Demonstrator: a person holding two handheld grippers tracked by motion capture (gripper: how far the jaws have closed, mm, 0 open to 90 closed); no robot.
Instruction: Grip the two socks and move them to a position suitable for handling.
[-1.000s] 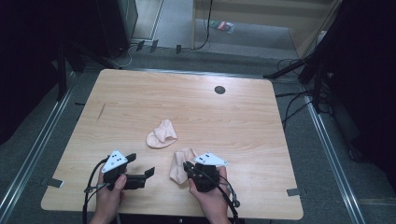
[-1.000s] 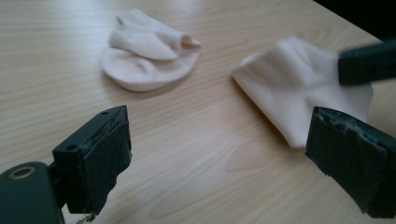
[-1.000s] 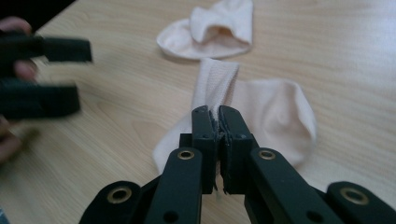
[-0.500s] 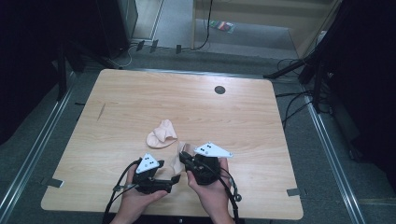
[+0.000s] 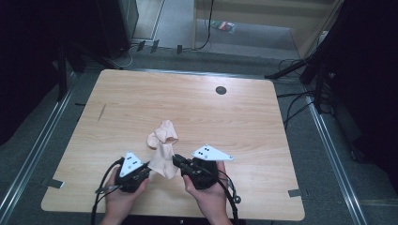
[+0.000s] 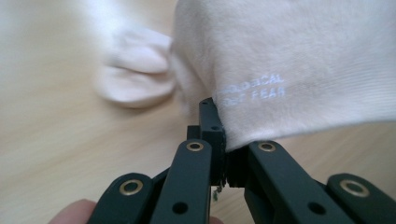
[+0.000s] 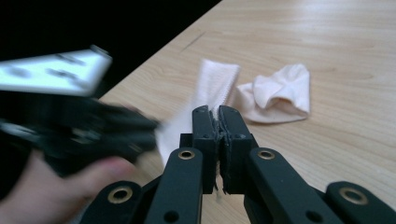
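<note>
Nearest you, your left gripper [image 5: 146,168] has just closed its jaws on one edge of the pale sock [image 5: 164,159], and your right gripper [image 5: 177,161] pinches the opposite edge, holding it stretched between them above the wooden table [image 5: 263,131]; beyond lies a second sock [image 5: 162,134], crumpled on the tabletop

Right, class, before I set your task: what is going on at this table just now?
A person works two hand-held grippers over a wooden table. The left gripper has just been closing and now pinches one edge of a pale sock. The right gripper is shut on the opposite edge, so the sock hangs stretched between them. A second sock lies crumpled on the table just beyond.
</note>
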